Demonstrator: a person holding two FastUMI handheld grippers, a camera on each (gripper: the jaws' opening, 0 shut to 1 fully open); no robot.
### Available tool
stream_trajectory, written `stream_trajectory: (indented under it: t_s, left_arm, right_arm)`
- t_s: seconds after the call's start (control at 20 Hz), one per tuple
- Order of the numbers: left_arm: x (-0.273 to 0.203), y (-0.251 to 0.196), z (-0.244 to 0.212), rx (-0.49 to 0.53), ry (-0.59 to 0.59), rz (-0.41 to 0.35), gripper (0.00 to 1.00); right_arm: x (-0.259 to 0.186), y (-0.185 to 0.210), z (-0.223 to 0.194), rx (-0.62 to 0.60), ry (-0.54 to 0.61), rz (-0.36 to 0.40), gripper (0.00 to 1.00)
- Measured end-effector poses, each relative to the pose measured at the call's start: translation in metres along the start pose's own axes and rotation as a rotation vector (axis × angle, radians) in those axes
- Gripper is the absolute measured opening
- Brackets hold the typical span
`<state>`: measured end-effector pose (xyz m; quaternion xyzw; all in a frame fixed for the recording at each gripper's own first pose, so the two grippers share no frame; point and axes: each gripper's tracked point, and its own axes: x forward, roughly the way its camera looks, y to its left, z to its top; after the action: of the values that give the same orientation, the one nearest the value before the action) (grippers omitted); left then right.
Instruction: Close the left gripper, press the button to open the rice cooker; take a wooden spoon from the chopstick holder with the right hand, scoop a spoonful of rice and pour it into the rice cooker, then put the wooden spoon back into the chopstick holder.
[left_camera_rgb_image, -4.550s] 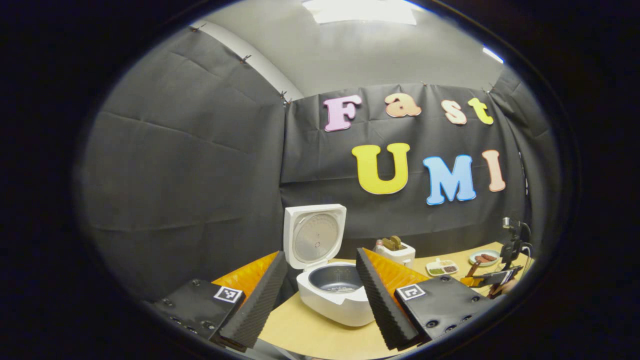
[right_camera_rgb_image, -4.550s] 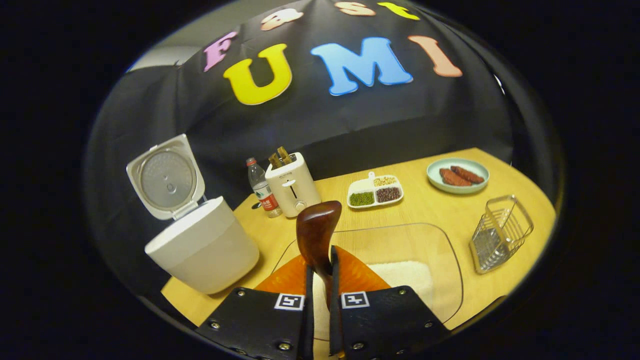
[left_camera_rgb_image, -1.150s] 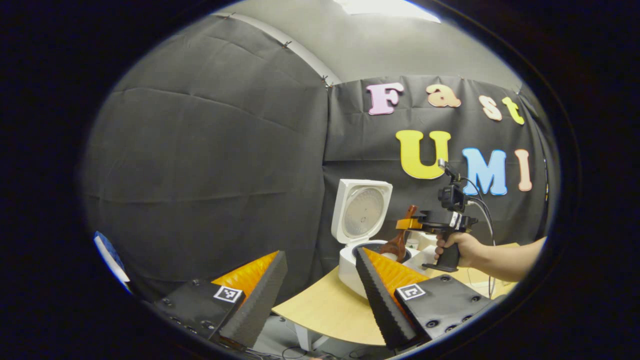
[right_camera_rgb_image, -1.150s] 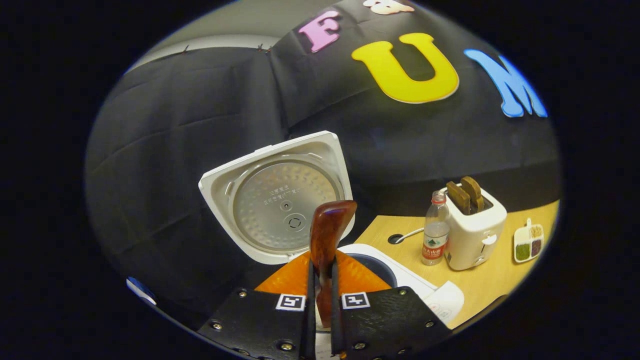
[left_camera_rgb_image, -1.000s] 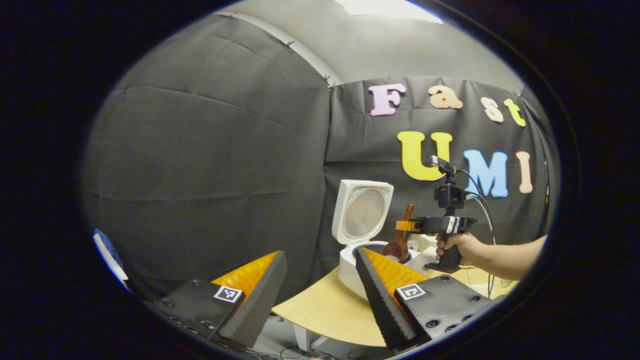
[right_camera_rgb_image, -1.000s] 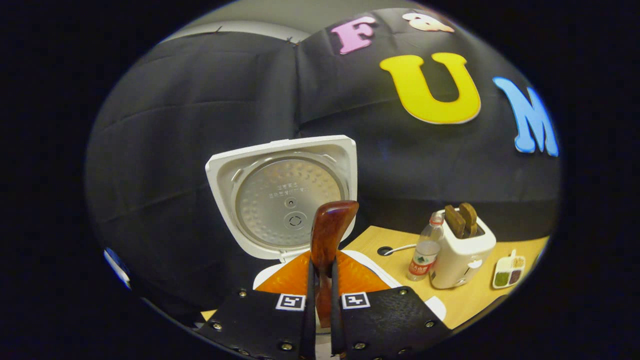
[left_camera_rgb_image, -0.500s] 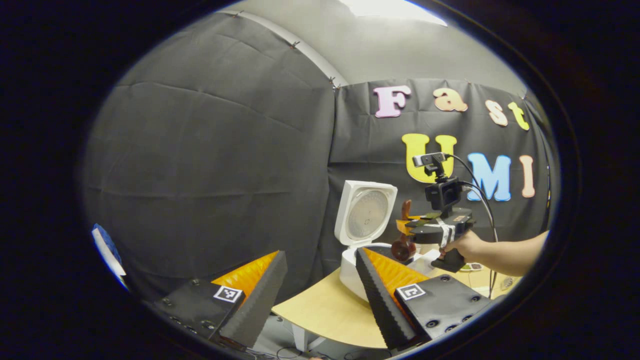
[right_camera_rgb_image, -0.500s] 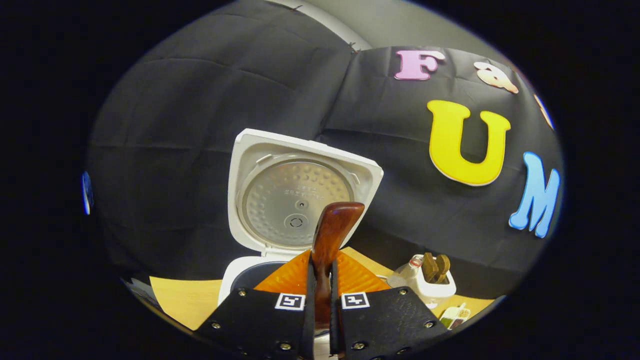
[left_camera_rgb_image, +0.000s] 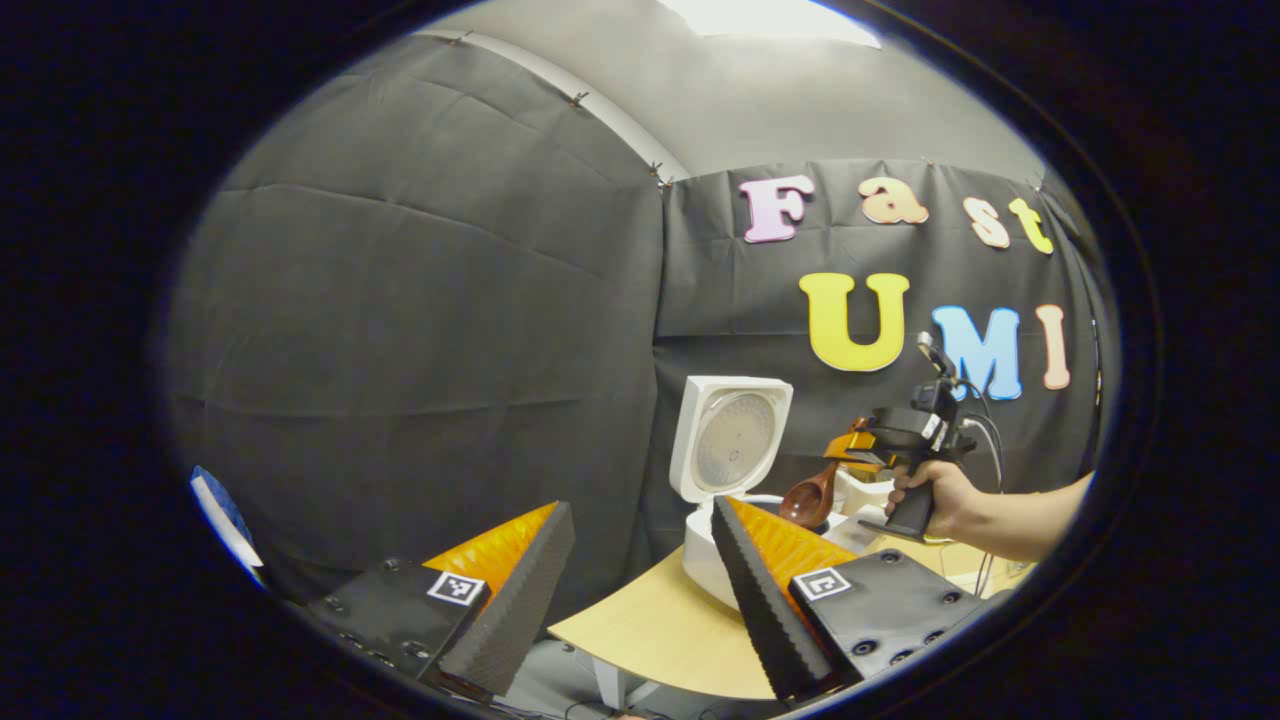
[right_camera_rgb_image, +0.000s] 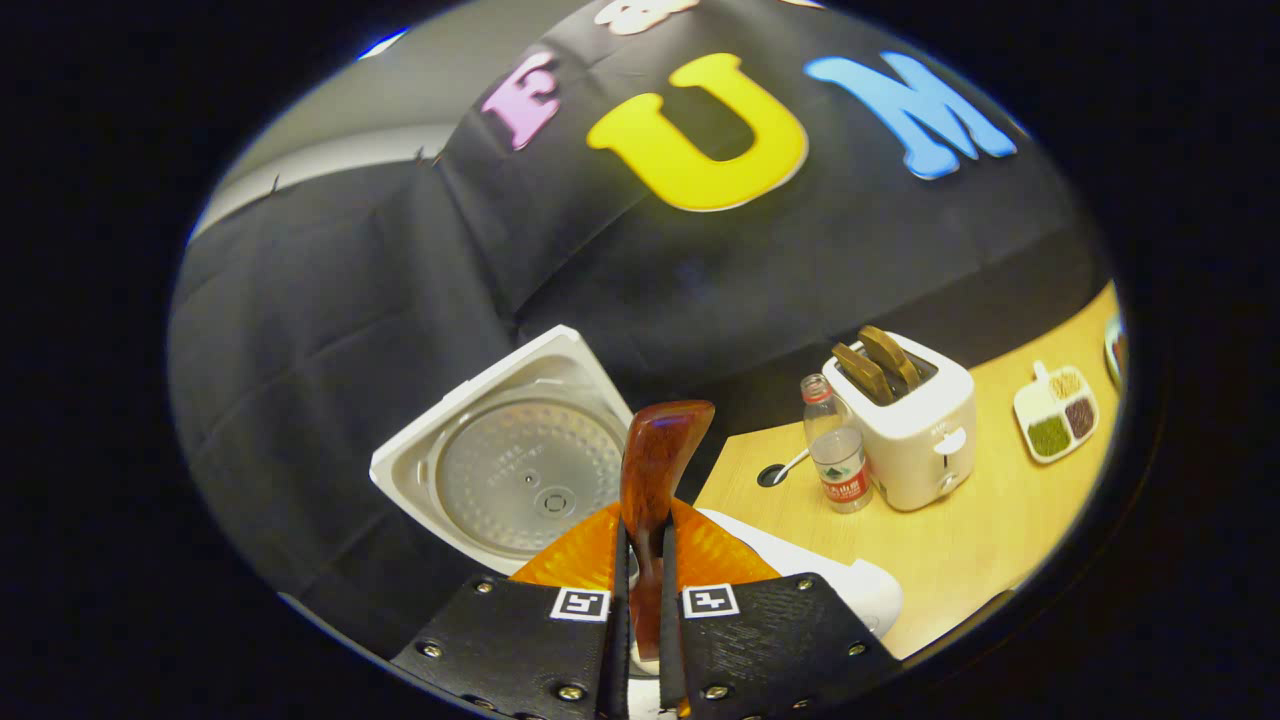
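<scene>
Right gripper view: right gripper (right_camera_rgb_image: 640, 600) clamped on wooden spoon (right_camera_rgb_image: 655, 470) above open rice cooker (right_camera_rgb_image: 520, 470). Pour apparently underway; next, return spoon to holder. Left gripper (left_camera_rgb_image: 640, 590) fingers apart, idle.

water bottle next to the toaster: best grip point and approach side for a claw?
Take the water bottle around its body, about at the label, where the sides look straight and round. It stands upright, so a level claw fits. Come from the open table in front or from its left: the toaster stands close on its right and the wall cloth hangs behind. The cap looks too narrow to hold well.
</scene>
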<state>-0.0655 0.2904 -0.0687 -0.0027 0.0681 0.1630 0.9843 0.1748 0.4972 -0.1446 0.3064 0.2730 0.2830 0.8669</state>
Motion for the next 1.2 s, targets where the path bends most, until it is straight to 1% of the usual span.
stream_trajectory:
  t_s: [0.05, 0.15, 0.25, 0.3, 0.45, 0.55, 0.6, 0.85, 1.2]
  left_arm:
    - [0.000, -0.005, 0.004, -0.003, -0.007, -0.007, 0.97]
    - [0.004, -0.017, 0.014, -0.002, -0.024, -0.032, 0.97]
    - [0.010, -0.027, 0.024, 0.022, -0.041, -0.044, 0.96]
    - [0.013, -0.033, 0.029, 0.031, -0.052, -0.055, 0.97]
    - [0.019, -0.055, 0.041, 0.035, -0.077, -0.094, 0.97]
    - [0.023, -0.072, 0.045, 0.028, -0.086, -0.123, 0.96]
    - [0.023, -0.082, 0.048, 0.023, -0.091, -0.139, 0.97]
    - [0.028, -0.124, 0.050, 0.012, -0.098, -0.211, 0.96]
    - [0.024, -0.159, 0.065, -0.013, -0.120, -0.276, 0.97]
  right_arm:
    - [-0.006, -0.006, 0.007, 0.045, -0.008, -0.005, 0.12]
    - [-0.022, -0.015, 0.020, 0.084, -0.025, -0.016, 0.12]
    - [-0.042, -0.020, 0.033, 0.125, -0.030, -0.006, 0.12]
    - [-0.054, -0.021, 0.042, 0.133, -0.041, -0.003, 0.12]
    - [-0.089, -0.042, 0.072, 0.098, -0.091, -0.026, 0.12]
    - [-0.113, -0.052, 0.090, 0.107, -0.125, -0.032, 0.12]
    - [-0.126, -0.058, 0.099, 0.113, -0.142, -0.038, 0.12]
    - [-0.185, -0.095, 0.141, 0.127, -0.222, -0.093, 0.12]
    - [-0.266, -0.160, 0.175, 0.054, -0.330, -0.241, 0.12]
